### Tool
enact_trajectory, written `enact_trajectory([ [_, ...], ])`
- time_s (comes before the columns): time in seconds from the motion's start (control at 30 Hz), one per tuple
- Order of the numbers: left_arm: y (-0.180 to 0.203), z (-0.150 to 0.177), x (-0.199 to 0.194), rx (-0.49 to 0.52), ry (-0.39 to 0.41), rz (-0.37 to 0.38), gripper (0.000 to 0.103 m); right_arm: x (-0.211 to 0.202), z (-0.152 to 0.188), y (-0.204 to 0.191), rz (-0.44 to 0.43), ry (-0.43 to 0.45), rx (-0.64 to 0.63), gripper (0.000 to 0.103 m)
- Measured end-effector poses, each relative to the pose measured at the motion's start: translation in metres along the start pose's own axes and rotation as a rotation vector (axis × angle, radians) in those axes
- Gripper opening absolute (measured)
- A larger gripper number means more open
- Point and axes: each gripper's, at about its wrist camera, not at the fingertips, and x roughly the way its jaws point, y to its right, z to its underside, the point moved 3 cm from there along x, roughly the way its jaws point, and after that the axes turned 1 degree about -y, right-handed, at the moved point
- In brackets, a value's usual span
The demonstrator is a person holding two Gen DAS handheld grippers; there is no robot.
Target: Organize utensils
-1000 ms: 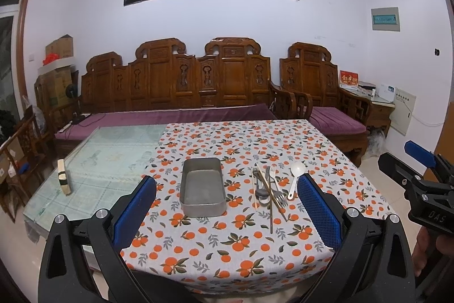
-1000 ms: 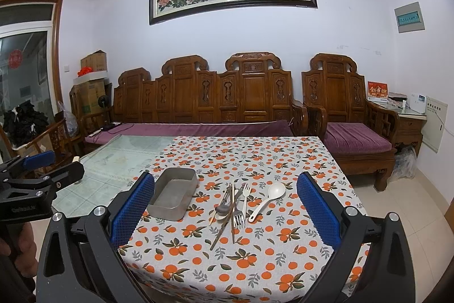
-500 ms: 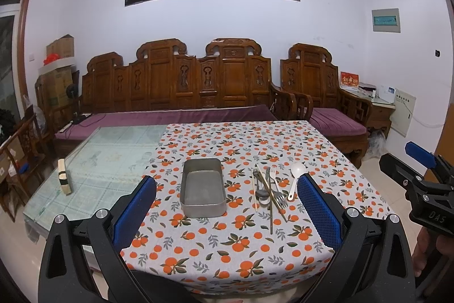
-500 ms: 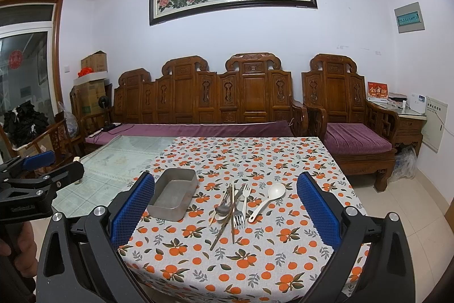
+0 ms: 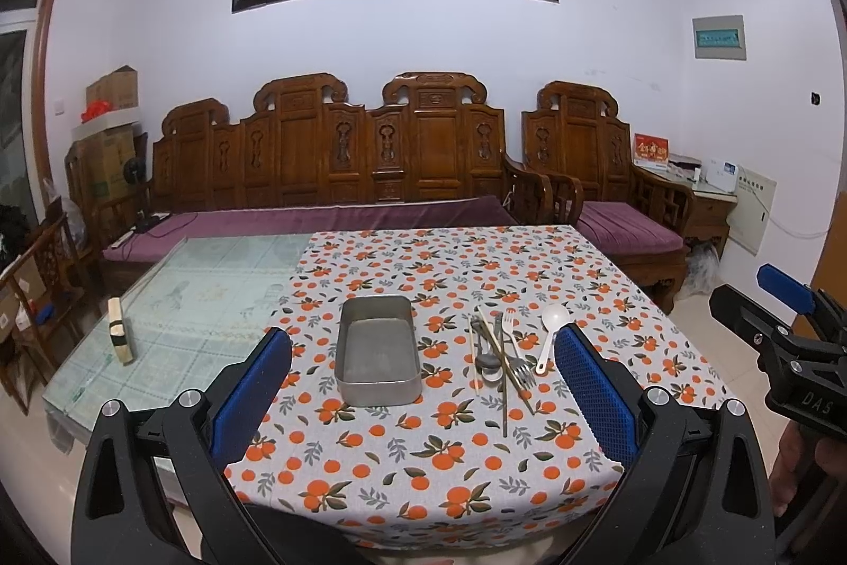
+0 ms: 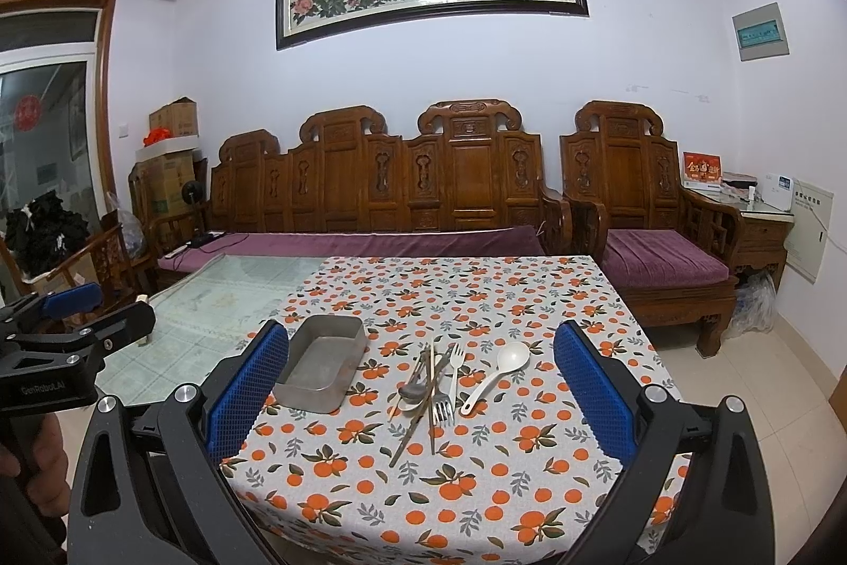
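An empty grey metal tray [image 5: 377, 364] [image 6: 320, 362] sits on the orange-patterned tablecloth [image 5: 450, 459] [image 6: 476, 475]. To its right lies a pile of utensils [image 5: 500, 361] [image 6: 427, 387]: chopsticks, forks and a metal spoon. A white spoon [image 5: 550, 334] [image 6: 497, 374] lies just right of the pile. My left gripper [image 5: 423, 385] is open and empty, held above the table's near edge. My right gripper [image 6: 421, 387] is open and empty, also back from the table; it shows at the right edge of the left wrist view [image 5: 783, 342].
The table's left part is bare glass [image 5: 201, 300] with a small wooden block [image 5: 119, 337] on it. A carved wooden sofa [image 5: 339, 173] and armchair [image 5: 598, 194] stand behind the table. The floor drops off to the right of the table.
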Motion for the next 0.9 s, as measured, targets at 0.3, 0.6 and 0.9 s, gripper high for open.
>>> enact_trajectory([
  [0.3, 0.002, -0.001, 0.001, 0.003, -0.002, -0.001, 0.096, 0.000, -0.001, 0.001, 0.000, -0.003, 0.002, 0.100],
  [0.6, 0.004, 0.007, 0.012, 0.003, -0.041, 0.013, 0.096, -0.001, 0.001, 0.007, 0.006, -0.011, 0.008, 0.100],
  [0.9, 0.004, 0.030, 0.051, 0.004, -0.132, 0.059, 0.096, 0.022, 0.013, 0.016, 0.012, -0.048, -0.005, 0.100],
])
